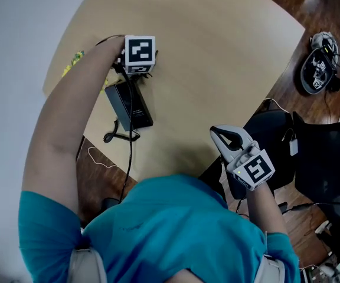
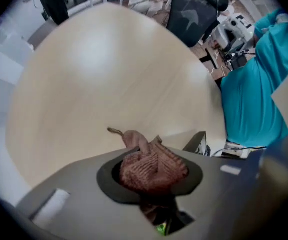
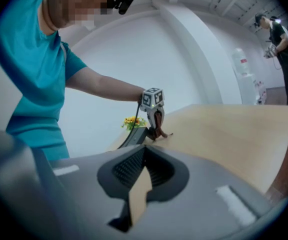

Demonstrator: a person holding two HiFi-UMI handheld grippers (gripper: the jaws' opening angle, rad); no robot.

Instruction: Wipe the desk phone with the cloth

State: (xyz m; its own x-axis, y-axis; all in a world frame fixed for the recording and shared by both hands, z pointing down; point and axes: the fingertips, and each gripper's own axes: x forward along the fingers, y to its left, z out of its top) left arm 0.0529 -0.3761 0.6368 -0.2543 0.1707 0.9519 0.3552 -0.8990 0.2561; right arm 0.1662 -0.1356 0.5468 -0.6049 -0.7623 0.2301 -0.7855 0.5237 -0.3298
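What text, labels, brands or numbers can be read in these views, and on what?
No readable text in any view.
Marker cubes on the left gripper and right gripper: black-and-white square patterns, no letters.
Desk phone: dark casing, no legible print.
Cloth held in the left gripper: no tag visible.
Red label on the white unit by the far wall: too small to read.

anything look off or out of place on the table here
Nothing spilled or broken. The desk phone sits close to the table edge, its cord trailing off over it. The left gripper holds the cloth bunched in its fingers.
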